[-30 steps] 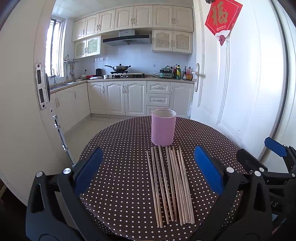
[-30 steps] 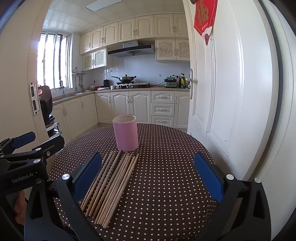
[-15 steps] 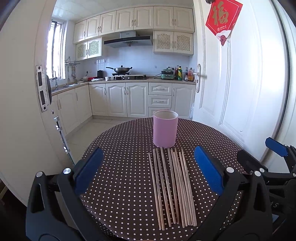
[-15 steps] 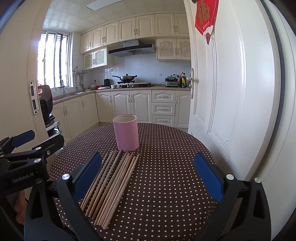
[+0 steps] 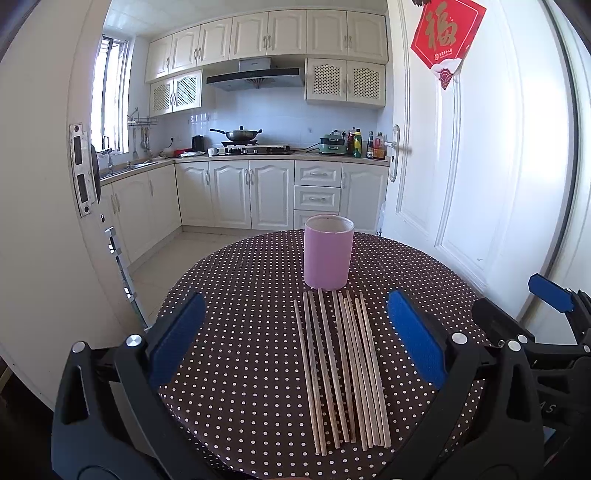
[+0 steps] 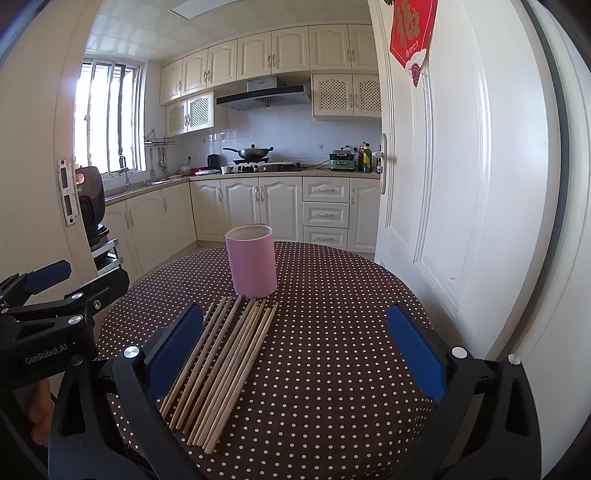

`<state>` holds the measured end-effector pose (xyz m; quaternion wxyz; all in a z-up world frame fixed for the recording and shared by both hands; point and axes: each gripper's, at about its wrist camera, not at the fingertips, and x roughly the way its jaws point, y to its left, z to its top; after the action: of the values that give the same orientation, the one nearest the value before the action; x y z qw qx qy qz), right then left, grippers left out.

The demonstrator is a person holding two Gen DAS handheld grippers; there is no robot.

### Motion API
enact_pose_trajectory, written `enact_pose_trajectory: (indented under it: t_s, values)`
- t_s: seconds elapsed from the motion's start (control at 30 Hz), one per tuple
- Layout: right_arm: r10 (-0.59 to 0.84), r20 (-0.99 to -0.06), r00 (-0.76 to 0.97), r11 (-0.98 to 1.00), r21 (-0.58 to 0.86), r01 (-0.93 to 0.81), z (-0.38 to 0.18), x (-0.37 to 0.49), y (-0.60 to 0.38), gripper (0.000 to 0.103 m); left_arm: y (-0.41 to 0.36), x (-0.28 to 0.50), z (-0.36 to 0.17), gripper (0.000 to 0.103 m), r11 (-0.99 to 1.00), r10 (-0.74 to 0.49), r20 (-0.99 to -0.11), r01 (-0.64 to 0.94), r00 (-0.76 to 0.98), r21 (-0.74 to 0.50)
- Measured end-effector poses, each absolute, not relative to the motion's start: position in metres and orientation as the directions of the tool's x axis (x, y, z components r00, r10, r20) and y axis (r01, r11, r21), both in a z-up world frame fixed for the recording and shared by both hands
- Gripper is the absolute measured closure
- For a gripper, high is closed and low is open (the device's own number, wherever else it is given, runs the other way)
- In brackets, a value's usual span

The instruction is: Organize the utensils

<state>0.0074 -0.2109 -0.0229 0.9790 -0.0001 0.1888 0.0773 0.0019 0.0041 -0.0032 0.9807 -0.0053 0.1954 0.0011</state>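
One pink cup (image 5: 328, 254) stands upright on the round tabletop (image 5: 240, 295), and just in front of it lies a single row of wooden chopsticks (image 5: 341, 369); about ten can be counted in the left wrist view, though a few lie so close together that the exact number is hard to fix. Two tools are in view, one per hand. The left tool (image 5: 295, 339) hangs over the near edge of the tabletop with its blue-padded fingers spread wide and nothing between them. The right tool (image 6: 295, 347) is likewise spread wide and empty, with the chopsticks lying toward its left finger. The tabletop wears a dark brown cloth with small white dots. Behind it is a kitchen with cream cabinets, a range hood, a wok on the stove (image 5: 242, 134), bottles on the counter, and a window at left. A white door (image 5: 480, 166) at right carries a red paper hanging (image 5: 447, 35). The chopsticks are pale, slim, bare wood, roughly parallel, their far ends almost touching the cup's base.
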Motion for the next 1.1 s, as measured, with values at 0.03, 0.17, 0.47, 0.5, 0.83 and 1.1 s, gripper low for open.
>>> enact_pose_trajectory:
  t_s: [0.03, 0.17, 0.47, 0.5, 0.83, 1.1]
  values:
    - [0.151, -0.37, 0.917, 0.988, 0.029, -0.151, -0.023, 0.007, -0.2108, 0.007, 0.0044, 0.0021, -0.0034, 0.006, 1.0, 0.0, -0.383, -0.004, 0.924, -0.01]
    - [0.151, -0.368, 0.917, 0.988, 0.027, -0.152, -0.0228, 0.0062, -0.2102, 0.007, 0.0044, 0.0021, -0.0035, 0.006, 1.0, 0.001, -0.382, -0.005, 0.924, -0.009]
    - [0.159, -0.367, 0.916, 0.987, 0.034, -0.158, -0.0236, 0.0045, -0.2111, 0.007, 0.0034, -0.0003, -0.0028, 0.006, 1.0, 0.005, -0.378, -0.007, 0.926, -0.004]
    - [0.16, -0.368, 0.916, 0.987, 0.035, -0.159, -0.0237, 0.0048, -0.2112, 0.007, 0.0034, -0.0005, -0.0025, 0.006, 1.0, 0.007, -0.378, -0.008, 0.926, -0.003]
    - [0.152, -0.369, 0.917, 0.988, 0.028, -0.153, -0.0234, 0.0065, -0.2121, 0.007, 0.002, 0.0026, -0.0024, 0.006, 1.0, -0.001, -0.382, 0.0, 0.924, -0.004]
    - [0.157, -0.38, 0.911, 0.987, 0.031, -0.158, -0.0242, 0.0123, -0.2121, 0.007, 0.0042, 0.0071, -0.0037, 0.006, 1.0, -0.006, -0.393, 0.003, 0.92, -0.009]
